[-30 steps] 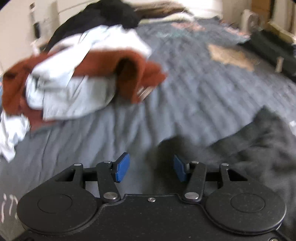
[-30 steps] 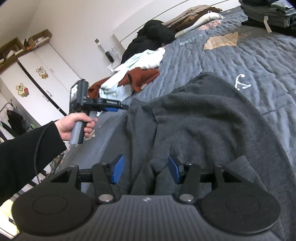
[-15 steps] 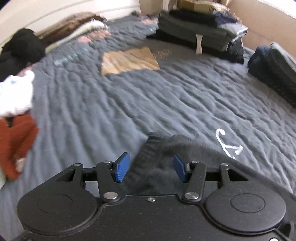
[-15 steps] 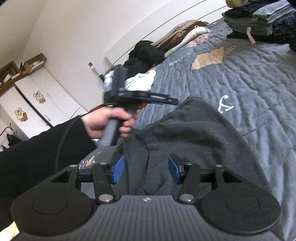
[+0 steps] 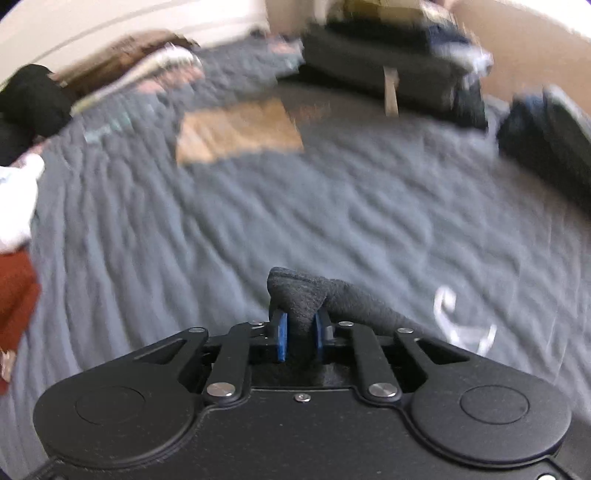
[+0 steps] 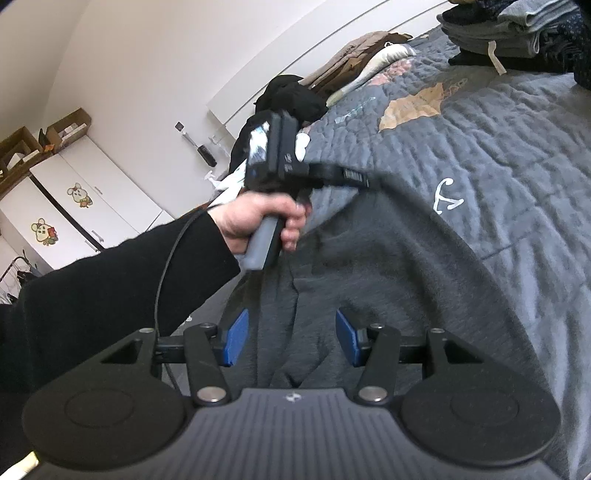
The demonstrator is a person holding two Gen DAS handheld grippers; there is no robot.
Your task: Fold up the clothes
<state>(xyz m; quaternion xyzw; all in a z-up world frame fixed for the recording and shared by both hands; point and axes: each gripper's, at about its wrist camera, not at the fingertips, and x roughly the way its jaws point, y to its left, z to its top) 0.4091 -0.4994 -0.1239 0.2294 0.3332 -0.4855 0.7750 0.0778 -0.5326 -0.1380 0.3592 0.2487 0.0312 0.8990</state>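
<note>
The dark grey garment (image 6: 388, 280) lies on the quilted bed (image 6: 517, 147), its long axis running from the right tool up toward the left tool, one bunched end lifted off the quilt. Around it: a folded stack of clothes (image 6: 517, 33) at the far edge of the bed, a black heap (image 6: 291, 96) beside a brown and cream bundle (image 6: 362, 51), and a rust-red and white pile (image 5: 14, 258) off to the left in the left wrist view (that view is blurred). Nothing lies on the quilt between the garment and the stack.

The left tool (image 5: 301, 332), held by a hand (image 6: 255, 218) in a black sleeve (image 6: 110, 288), has just been closing, and its blue pads now pinch a fold of the garment. The right tool (image 6: 291, 339) stands about half open over the garment's near part, its pads not pressing the cloth.
</note>
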